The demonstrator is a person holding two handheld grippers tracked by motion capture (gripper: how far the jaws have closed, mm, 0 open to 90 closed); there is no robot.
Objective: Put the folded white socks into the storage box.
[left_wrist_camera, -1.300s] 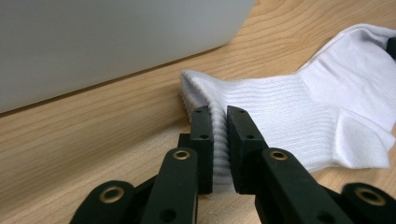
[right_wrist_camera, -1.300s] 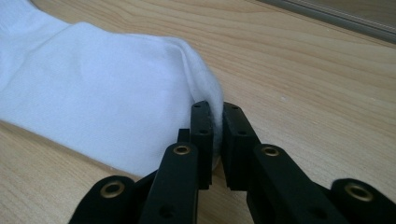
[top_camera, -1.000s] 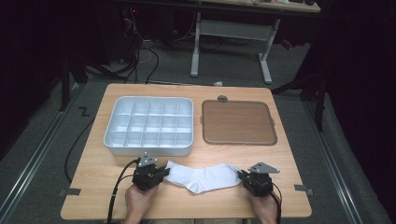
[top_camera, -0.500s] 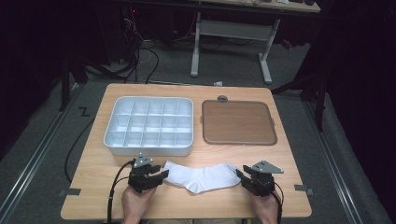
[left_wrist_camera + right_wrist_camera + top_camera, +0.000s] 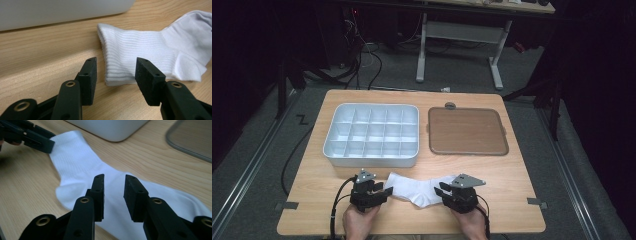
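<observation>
Now you are hovering both grippers unclenched, left gripper (image 5: pixel 116 72) opening at the sock (image 5: pixel 419 187) cuff, right gripper (image 5: pixel 113 195) narrowing over its foot; be pinching only fabric.

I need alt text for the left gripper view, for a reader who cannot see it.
The left gripper has its two black jaws open, just short of the ribbed cuff of a white sock lying flat on a wooden table. A pale grey tray stands behind it.

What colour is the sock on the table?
The sock is plain white, with fine ribbing at its cuff. The left gripper view shows it best.
</observation>
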